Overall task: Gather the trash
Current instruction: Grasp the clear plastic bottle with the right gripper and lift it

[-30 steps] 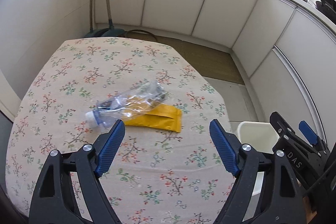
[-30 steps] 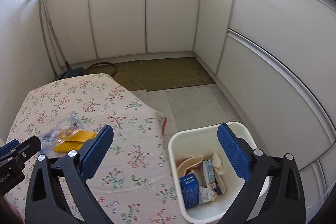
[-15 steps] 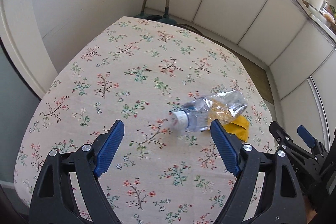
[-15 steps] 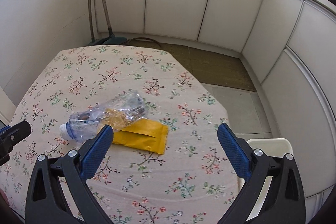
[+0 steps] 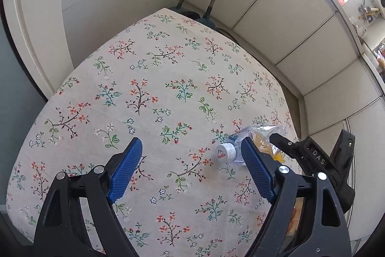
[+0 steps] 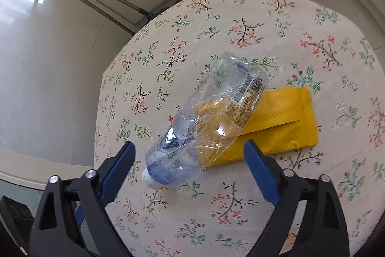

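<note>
The left gripper (image 5: 190, 169) hangs spread over bare floral-clothed surface (image 5: 156, 78), while the right gripper (image 6: 190, 166), spread, straddles the crushed clear plastic bottle (image 6: 207, 122) lying across a yellow foil wrapper (image 6: 281, 122), which could slither free if squeezed.

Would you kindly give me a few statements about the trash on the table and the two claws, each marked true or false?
1. The crushed plastic bottle lies partly on top of the yellow packet. True.
2. The right claw is shut on the bottle. False: it is open, with the bottle's cap end between its fingers.
3. The bottle's white cap is on. True.
4. The left claw holds the yellow packet. False: it is open and empty over the floral tablecloth.
</note>
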